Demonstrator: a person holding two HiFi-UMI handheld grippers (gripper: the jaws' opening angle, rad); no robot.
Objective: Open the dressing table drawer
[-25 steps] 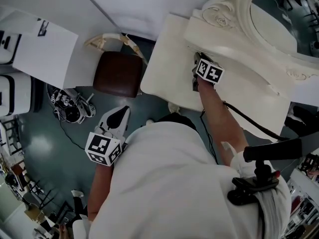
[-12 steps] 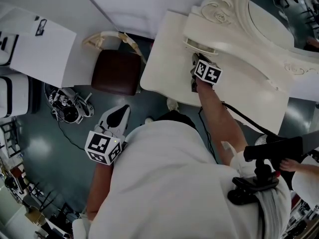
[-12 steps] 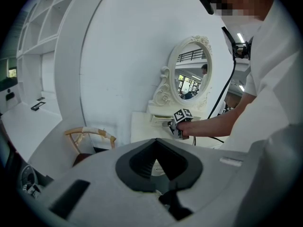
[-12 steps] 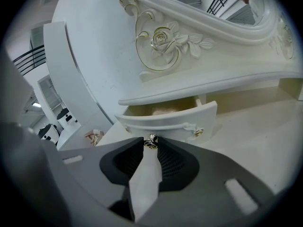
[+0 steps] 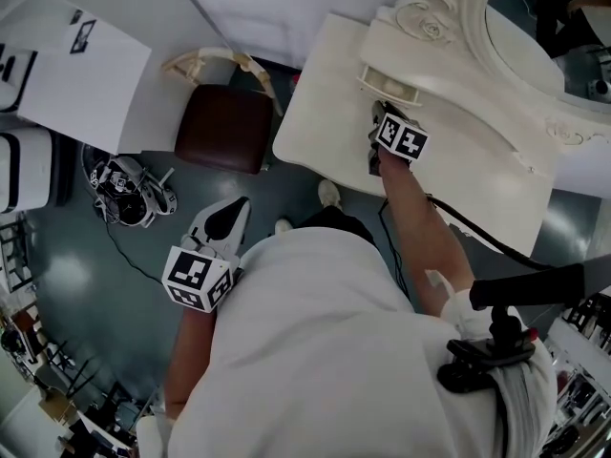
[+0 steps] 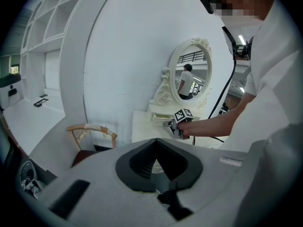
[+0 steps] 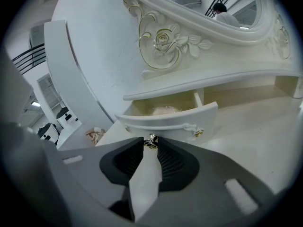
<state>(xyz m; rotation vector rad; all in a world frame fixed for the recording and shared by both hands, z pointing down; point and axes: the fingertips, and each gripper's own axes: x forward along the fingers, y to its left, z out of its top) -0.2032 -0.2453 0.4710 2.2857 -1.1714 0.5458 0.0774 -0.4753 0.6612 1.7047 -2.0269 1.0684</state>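
- Drawer point(image 7: 166, 121): sits under the carved mirror base, at the back of the dressing table top point(image 5: 320, 122). It is already part-way out, and the open tray with something pale inside shows behind the front panel.
- Long axis: the curved front panel runs left to right across the right gripper view. Its slide line runs square to that, out of the base and toward the person.
- Knob point(image 7: 151, 142): small and gold, at the middle of the front panel, right at the jaw tips.
- Right gripper point(image 7: 150, 146): jaws closed onto the knob, a pad on either side. It points slightly down at the panel, about in line with the slide.
- Judgement: the pull should go straight back along the gripper's own line. A sideways drag could skew the drawer or slip the pads off such a small knob.
- Left gripper point(image 5: 229, 216): well apart from the table, low beside the person's body over the floor. Its jaws are together with nothing between them, so the right is much the nearer.
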